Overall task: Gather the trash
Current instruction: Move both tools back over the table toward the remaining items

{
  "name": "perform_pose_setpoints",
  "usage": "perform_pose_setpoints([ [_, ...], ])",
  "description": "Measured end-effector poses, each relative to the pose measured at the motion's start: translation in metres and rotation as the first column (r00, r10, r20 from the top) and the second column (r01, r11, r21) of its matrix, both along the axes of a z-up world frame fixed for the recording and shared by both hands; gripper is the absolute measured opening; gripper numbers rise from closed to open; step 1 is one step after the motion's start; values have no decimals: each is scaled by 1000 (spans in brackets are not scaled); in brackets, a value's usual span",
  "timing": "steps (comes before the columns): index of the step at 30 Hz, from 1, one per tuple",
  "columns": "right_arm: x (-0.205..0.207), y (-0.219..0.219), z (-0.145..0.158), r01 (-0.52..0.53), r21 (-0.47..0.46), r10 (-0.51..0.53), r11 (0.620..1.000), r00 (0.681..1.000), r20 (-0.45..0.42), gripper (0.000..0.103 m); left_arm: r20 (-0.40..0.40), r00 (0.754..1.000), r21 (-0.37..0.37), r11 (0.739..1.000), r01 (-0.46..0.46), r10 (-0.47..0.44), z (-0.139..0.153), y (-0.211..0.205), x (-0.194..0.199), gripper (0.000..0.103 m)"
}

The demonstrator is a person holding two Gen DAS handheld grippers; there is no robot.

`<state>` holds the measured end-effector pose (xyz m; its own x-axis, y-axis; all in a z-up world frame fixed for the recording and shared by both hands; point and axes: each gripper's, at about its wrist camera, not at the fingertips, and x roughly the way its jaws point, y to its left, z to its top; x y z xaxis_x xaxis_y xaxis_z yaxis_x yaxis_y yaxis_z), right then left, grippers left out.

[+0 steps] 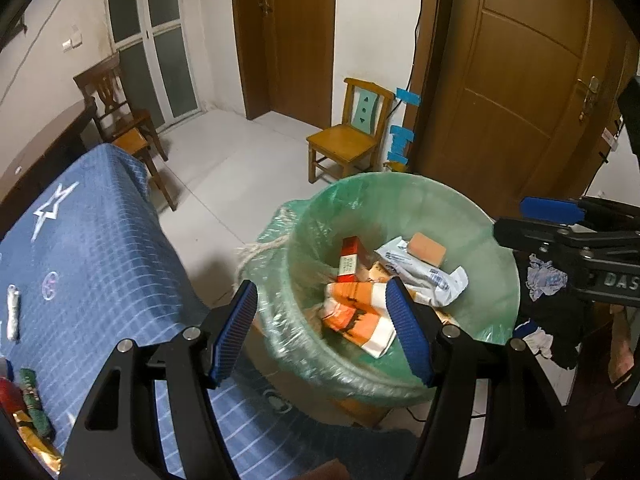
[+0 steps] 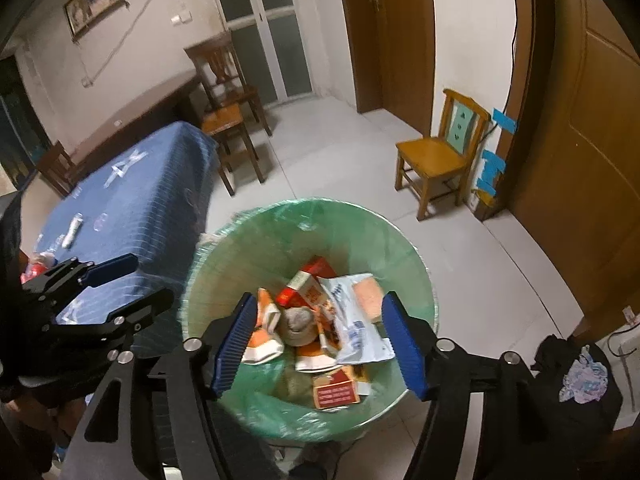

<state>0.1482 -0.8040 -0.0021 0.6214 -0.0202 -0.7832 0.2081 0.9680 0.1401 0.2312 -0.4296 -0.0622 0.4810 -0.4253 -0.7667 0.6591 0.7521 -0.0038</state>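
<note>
left gripper: black frame | blue ribbed pads | silver screws | right gripper: same build

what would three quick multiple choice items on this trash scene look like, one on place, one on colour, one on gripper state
1. Where is the orange sponge?
A. on the table
B. in the bin
C. on the chair

2. What colour is the bin liner?
A. green
B. black
C. white

3. How is the right gripper?
A. shut on a box
B. shut, empty
C. open, empty

Answers: 1 B, it lies on a white wrapper inside the bin. 2 A, translucent green plastic lines the rim. 3 C, its fingers stand apart above the bin with nothing between them.
</note>
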Motion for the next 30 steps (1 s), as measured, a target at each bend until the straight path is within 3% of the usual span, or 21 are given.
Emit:
perform_pose_setpoints([
  [8, -28, 61, 27, -84, -71, 92, 994, 989, 112, 78, 80, 997, 28, 1000, 9, -11, 29, 44, -17, 69],
  [15, -42, 137, 42, -221, -72, 231, 973, 951, 207, 87, 141, 990, 57, 998, 4, -12, 49, 106, -34, 71],
  [20, -44, 194, 41, -326, -45, 327, 944, 914, 239, 90, 159, 987, 47, 998, -45, 37, 59, 176, -38, 72],
  [25, -37, 252, 27, -415, -11, 406, 910, 885, 230, 91, 147, 974, 30, 983, -179, 173, 58, 276, -20, 72],
  [30, -23, 295, 19, -466, 14, 453, 885, 867, 205, 91, 114, 937, 69, 939, -338, 329, 35, 394, 11, 72],
])
